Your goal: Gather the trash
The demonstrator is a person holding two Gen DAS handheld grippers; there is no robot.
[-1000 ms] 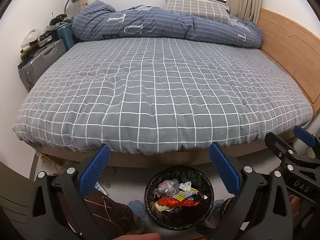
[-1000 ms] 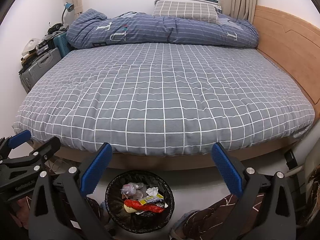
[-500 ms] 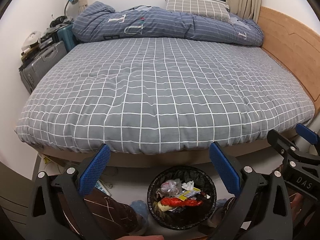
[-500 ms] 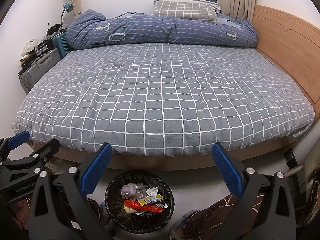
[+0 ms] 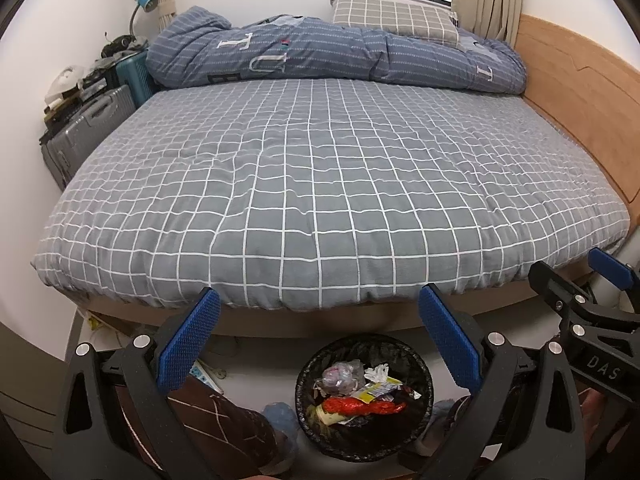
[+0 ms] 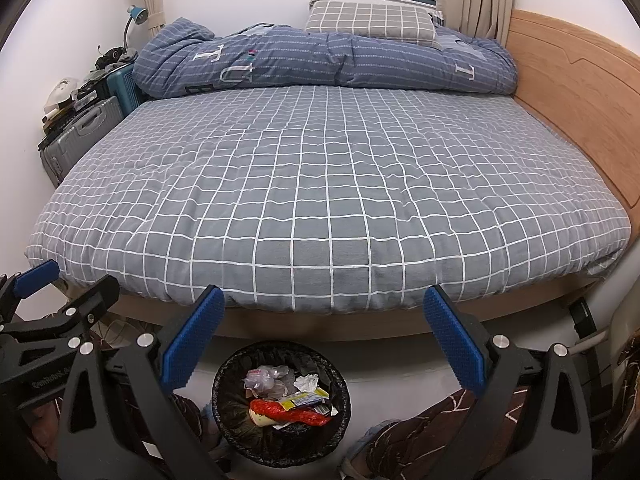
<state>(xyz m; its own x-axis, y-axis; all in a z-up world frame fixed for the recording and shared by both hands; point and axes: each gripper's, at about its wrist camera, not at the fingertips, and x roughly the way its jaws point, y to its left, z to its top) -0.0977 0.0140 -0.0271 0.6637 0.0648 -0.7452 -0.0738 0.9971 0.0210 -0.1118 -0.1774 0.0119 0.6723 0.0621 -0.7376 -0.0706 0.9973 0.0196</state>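
- We hold our left gripper (image 5: 316, 334) out over the floor, and its two blue pads (image 5: 188, 338) are far apart with nothing between them.
- Our right gripper (image 6: 322, 338) is wide apart too, and it holds nothing.
- The two grippers are side by side, and each one peeks into the other's view at the edge.
- The black trash bin (image 5: 426, 364) stands on the pale floor (image 6: 384, 368), just in front of the bed's near edge.
- The bin is full of trash: a red wrapper (image 6: 292, 410), a yellow packet (image 6: 306, 397), a crumpled white tissue (image 6: 307, 382) and a clear plastic bag (image 6: 266, 380).
- The bed (image 6: 320, 184) has a gray checked cover that hangs over the near edge of the wooden frame.
- The middle of the bed, out to its near and side edges, is all flat cover.
- A rolled blue quilt (image 5: 332, 58) and a checked pillow (image 5: 394, 18) lie along the far edge.
- A wooden headboard (image 5: 580, 108) runs down the right edge of the bed.
- Two suitcases (image 5: 86, 134) stand tight by the far left corner, so the gap there is thin.
- Our legs in brown pants (image 5: 212, 426) are on both sides of the bin.
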